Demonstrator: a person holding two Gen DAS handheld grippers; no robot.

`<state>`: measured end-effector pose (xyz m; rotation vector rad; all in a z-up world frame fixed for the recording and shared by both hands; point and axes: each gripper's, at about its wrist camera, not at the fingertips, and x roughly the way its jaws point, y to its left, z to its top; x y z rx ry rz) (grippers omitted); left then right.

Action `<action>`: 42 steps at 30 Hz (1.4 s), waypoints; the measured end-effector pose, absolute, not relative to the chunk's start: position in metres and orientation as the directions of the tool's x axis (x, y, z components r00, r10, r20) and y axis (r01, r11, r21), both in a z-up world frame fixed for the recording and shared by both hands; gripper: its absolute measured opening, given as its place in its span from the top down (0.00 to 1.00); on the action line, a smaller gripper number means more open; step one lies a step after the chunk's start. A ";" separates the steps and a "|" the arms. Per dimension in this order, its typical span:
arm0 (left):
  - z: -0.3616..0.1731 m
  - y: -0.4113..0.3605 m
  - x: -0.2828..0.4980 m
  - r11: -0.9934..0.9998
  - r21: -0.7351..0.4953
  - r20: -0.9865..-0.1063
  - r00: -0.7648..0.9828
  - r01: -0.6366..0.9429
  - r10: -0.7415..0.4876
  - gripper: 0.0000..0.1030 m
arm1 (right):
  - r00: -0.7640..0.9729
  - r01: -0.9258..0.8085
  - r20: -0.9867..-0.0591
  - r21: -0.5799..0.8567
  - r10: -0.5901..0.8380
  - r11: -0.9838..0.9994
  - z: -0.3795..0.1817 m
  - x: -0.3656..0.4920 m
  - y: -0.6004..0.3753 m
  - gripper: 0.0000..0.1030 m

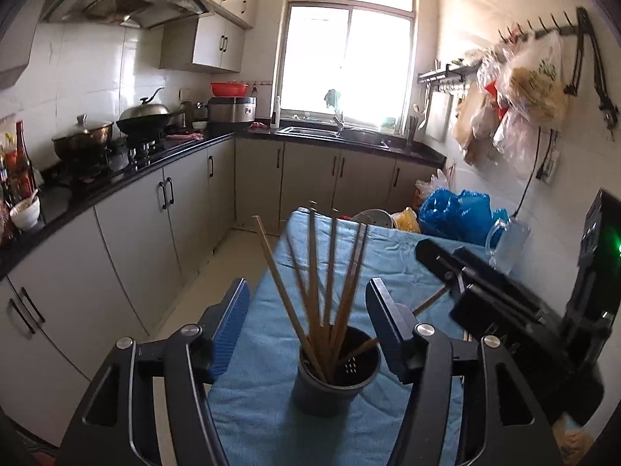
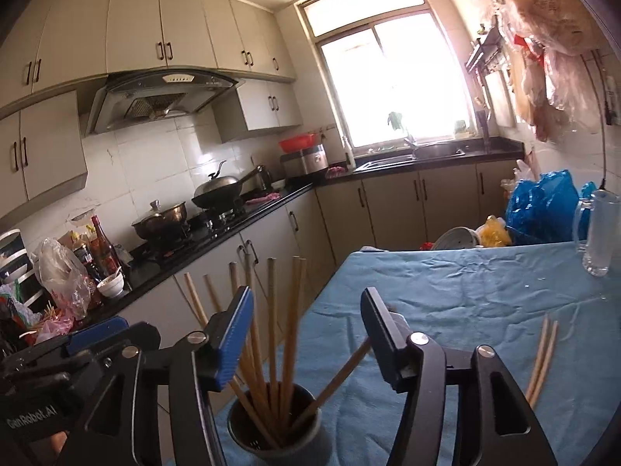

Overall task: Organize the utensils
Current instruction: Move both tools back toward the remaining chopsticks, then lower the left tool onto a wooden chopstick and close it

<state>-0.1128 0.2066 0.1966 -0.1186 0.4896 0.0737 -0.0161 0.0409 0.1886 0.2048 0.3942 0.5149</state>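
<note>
A dark round utensil holder (image 1: 333,384) stands on the blue-clothed table (image 1: 264,388), with several wooden chopsticks (image 1: 330,272) fanned upright in it. My left gripper (image 1: 307,291) is open just above the holder; the sticks rise between its blue pads without touching them. My right gripper (image 2: 306,295) is open too, above the same holder (image 2: 271,439) and its chopsticks (image 2: 273,330). One stick (image 2: 341,372) leans out towards the right finger. Two loose chopsticks (image 2: 541,361) lie on the cloth (image 2: 465,291) at the right. Each gripper shows in the other's view: right (image 1: 465,272), left (image 2: 97,334).
A glass mug (image 2: 599,233) stands at the table's far right, with blue plastic bags (image 2: 543,206) and a white bowl (image 2: 456,237) behind the far edge. The holder sits close to the table's left edge. Black counter (image 1: 116,178) with pots and bottles runs along the left.
</note>
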 end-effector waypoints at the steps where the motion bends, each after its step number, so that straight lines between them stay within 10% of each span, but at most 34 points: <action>1: 0.197 0.202 -0.114 0.991 -0.088 -0.473 0.880 -0.098 0.046 0.40 | 0.801 -0.433 -0.312 0.289 0.512 0.854 0.189 -0.019 0.036 0.37; 18: 0.192 0.129 -0.131 1.000 -0.015 -0.505 0.863 0.007 -0.014 0.37 | 0.860 -0.264 -0.339 0.345 0.382 0.901 0.176 -0.049 -0.086 0.28; 33: 0.120 0.026 -0.068 0.970 -0.066 -0.677 0.704 0.233 -0.215 0.35 | 0.828 0.051 -0.542 0.327 0.143 0.944 0.090 -0.016 -0.218 0.27; 42: 0.062 -0.029 0.031 0.945 -0.196 -0.770 0.555 0.263 -0.314 0.60 | 0.816 0.073 -0.541 0.443 0.201 0.893 0.062 -0.003 -0.251 0.27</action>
